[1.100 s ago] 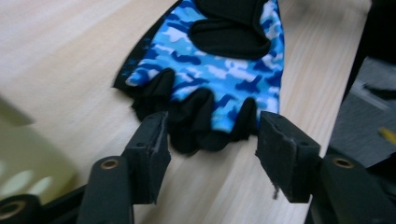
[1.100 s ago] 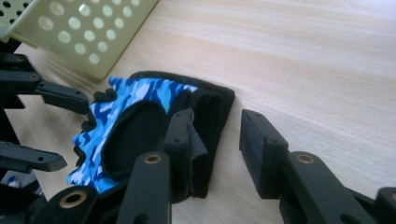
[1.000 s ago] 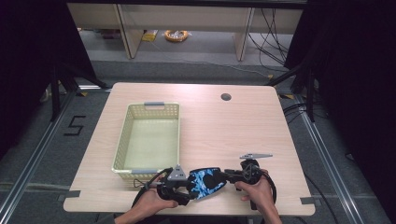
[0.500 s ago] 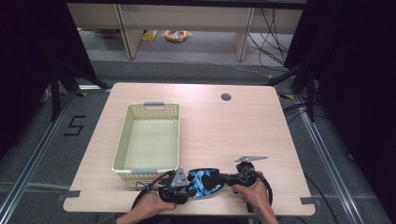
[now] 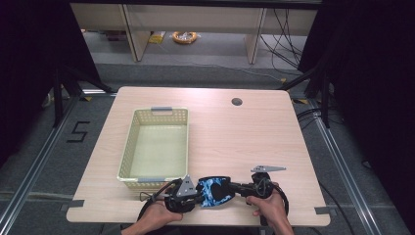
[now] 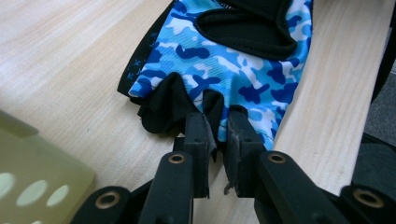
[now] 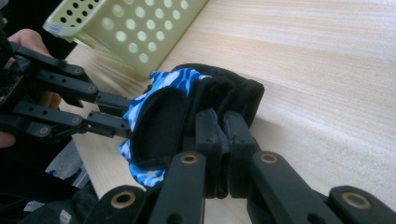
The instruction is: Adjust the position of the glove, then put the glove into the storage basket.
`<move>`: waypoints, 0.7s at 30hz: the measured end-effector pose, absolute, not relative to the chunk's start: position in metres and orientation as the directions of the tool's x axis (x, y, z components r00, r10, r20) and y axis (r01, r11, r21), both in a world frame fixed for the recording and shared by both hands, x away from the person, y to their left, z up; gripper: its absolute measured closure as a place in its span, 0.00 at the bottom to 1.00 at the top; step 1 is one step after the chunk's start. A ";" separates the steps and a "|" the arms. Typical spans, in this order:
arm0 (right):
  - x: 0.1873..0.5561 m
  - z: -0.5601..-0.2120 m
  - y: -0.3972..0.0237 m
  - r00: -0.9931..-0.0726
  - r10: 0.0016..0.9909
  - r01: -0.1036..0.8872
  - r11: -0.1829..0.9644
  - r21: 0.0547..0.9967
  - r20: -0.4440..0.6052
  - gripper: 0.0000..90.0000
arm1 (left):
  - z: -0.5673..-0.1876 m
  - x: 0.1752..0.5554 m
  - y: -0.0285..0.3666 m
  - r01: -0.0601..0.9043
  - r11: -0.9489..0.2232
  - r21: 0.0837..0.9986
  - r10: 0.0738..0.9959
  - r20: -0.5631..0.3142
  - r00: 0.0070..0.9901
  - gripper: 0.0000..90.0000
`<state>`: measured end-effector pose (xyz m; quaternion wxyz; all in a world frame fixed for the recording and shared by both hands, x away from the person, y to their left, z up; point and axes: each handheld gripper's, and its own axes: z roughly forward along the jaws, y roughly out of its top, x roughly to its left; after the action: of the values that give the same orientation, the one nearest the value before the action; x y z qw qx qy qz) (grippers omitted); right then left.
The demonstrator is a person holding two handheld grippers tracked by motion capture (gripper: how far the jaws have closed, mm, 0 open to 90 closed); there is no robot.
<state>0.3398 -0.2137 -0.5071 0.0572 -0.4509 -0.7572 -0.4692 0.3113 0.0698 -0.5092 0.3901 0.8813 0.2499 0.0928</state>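
At the near edge of the pale wooden worktop [image 5: 244,142], a fingerless fabric glove in blue, white and black camouflage print [image 5: 214,190] lies stretched between the 2 tools, just in front of the near right corner of the pale yellow perforated plastic basket [image 5: 157,147].

In the left gripper view the glove [image 6: 233,70] rests flat on the wood, black palm patch up, and the left tool [image 6: 217,123] has its black jaws drawn in on the glove's black finger-end edge, with fabric bunched between them; they have just been closing on it. In the right gripper view the right tool [image 7: 221,122] has its jaws pressed together on the bunched black cuff end of the glove [image 7: 187,112], so it pinches that edge and lifts it a little off the wood. That view also shows the left tool [image 7: 109,114] farther off, its 2 thin black jaws meeting the camouflage side of the glove, with the basket [image 7: 126,28] just behind it.

From above, the left tool [image 5: 193,196] sits at the glove's left end, held by the person's left hand [image 5: 159,215], and the right tool [image 5: 236,188] at its right end, held by the right hand [image 5: 271,210]. Both hands come in over the near rim of the worktop. The basket stands apart from the glove, its near wall just beside the left tool. A small round dark hole [image 5: 237,102] marks the far part of the worktop, well apart from everything else.
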 end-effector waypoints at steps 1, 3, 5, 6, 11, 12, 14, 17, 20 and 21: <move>0.338 -0.507 -0.214 -0.591 0.631 0.728 0.149 0.669 0.503 0.96 | -0.508 0.311 0.070 0.363 -0.571 0.736 0.506 -0.033 0.862 0.89; 0.334 -0.506 -0.215 -0.578 0.632 0.742 0.143 0.655 0.517 0.96 | -0.507 0.311 0.069 0.351 -0.574 0.740 0.495 -0.029 0.868 0.89; 0.331 -0.505 -0.217 -0.584 0.636 0.730 0.139 0.669 0.505 0.96 | -0.507 0.308 0.068 0.353 -0.573 0.740 0.491 -0.036 0.870 0.89; 0.330 -0.505 -0.217 -0.584 0.627 0.733 0.134 0.667 0.515 0.96 | -0.505 0.309 0.069 0.324 -0.595 0.735 0.469 -0.009 0.883 0.89; 0.327 -0.502 -0.216 -0.593 0.633 0.720 0.138 0.681 0.498 0.96 | -0.503 0.304 0.072 0.316 -0.588 0.745 0.464 -0.009 0.886 0.89; 0.327 -0.502 -0.215 -0.594 0.625 0.721 0.134 0.680 0.507 0.96 | -0.503 0.303 0.073 0.335 -0.574 0.747 0.474 -0.030 0.880 0.89; 0.325 -0.500 -0.214 -0.599 0.622 0.717 0.134 0.685 0.505 0.96 | -0.500 0.303 0.076 0.318 -0.586 0.745 0.467 -0.010 0.884 0.89; 0.323 -0.497 -0.212 -0.600 0.621 0.715 0.133 0.687 0.504 0.96 | -0.498 0.299 0.078 0.328 -0.563 0.759 0.473 -0.030 0.880 0.89; 0.322 -0.494 -0.210 -0.609 0.624 0.703 0.137 0.698 0.490 0.96 | -0.494 0.295 0.081 0.322 -0.558 0.765 0.477 -0.021 0.879 0.88; 0.321 -0.492 -0.209 -0.617 0.614 0.699 0.139 0.701 0.493 0.96 | -0.493 0.295 0.082 0.317 -0.565 0.762 0.472 -0.016 0.881 0.88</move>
<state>0.3206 -0.2089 -0.4920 0.0435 -0.4357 -0.7535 -0.4905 0.2946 0.0821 -0.4928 0.4088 0.8795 0.2243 0.0953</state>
